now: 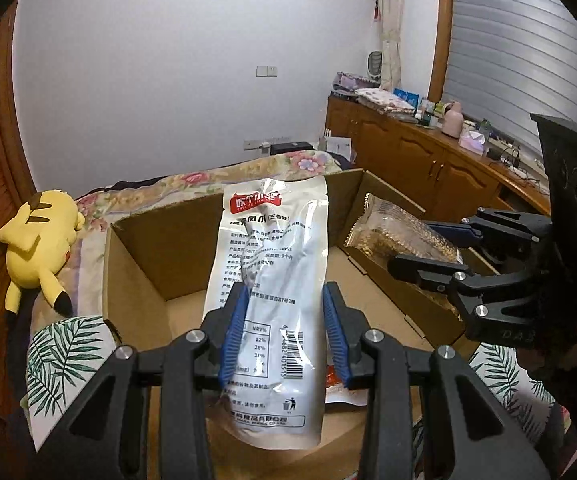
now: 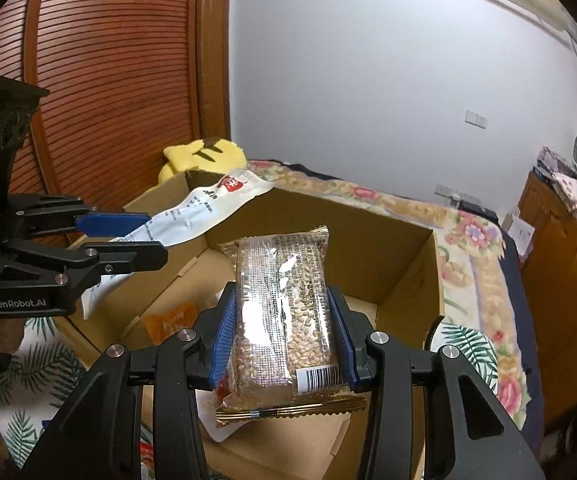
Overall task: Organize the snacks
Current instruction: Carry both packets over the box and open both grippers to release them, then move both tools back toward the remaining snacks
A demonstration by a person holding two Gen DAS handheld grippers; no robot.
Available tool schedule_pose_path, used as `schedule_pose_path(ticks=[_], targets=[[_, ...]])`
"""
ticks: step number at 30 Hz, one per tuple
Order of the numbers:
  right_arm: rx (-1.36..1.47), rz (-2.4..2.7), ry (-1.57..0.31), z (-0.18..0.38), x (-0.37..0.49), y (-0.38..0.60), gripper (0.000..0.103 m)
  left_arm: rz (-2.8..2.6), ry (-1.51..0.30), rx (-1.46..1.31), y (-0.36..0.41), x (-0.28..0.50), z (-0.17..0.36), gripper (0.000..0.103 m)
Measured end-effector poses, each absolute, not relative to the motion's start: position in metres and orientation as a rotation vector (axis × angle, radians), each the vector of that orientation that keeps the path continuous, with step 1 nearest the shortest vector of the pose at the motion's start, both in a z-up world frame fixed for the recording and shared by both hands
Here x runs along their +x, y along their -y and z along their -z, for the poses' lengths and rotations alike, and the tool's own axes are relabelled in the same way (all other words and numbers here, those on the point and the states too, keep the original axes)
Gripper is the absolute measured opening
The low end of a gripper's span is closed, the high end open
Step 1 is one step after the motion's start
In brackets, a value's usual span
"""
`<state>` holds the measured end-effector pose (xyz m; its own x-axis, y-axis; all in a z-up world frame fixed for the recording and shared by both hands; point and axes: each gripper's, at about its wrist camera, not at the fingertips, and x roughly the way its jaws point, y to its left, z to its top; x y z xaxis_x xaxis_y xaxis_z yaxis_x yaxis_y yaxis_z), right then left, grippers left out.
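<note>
White pouch (image 1: 272,280) and grain packet (image 2: 284,312) above cardboard box (image 2: 408,264)

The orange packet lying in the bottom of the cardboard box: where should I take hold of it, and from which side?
The orange snack packet lies flat on the floor of the brown cardboard box, so come from above and pinch its exposed top edge, away from the box wall. Both grippers are full, so one must first let go of its packet.

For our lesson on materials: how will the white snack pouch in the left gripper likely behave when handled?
The white snack pouch probably flops: its film is creased and bends beyond the left gripper. Its glossy surface may slip. It looks flat, so probably light.
</note>
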<state>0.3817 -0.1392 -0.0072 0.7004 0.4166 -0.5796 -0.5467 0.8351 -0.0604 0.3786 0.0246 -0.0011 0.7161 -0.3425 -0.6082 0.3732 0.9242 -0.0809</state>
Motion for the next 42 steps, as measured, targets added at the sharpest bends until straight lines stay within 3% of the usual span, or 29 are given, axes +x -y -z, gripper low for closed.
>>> schedule_pose_path(ticks=[8,12,24,34,42], targets=[[-0.241,-0.531,-0.639,0.021,0.385,0.133,0.044,0.356,-0.699,0.069,-0.017,0.378,0.014,0.042],[-0.228,-0.536,-0.662,0.025,0.388,0.132,0.045,0.353,-0.691,0.068,-0.018,0.374,0.014,0.049],[-0.195,-0.531,-0.688,0.027,0.382,0.133,0.052,0.336,-0.658,0.059,-0.030,0.342,-0.002,0.053],[-0.158,-0.524,-0.596,-0.007,0.317,0.153,0.052,0.337,-0.595,0.059,-0.037,0.281,-0.026,0.054],[-0.135,-0.535,-0.579,-0.007,0.250,0.175,0.053,0.346,-0.604,0.043,-0.037,0.227,-0.015,0.054]])
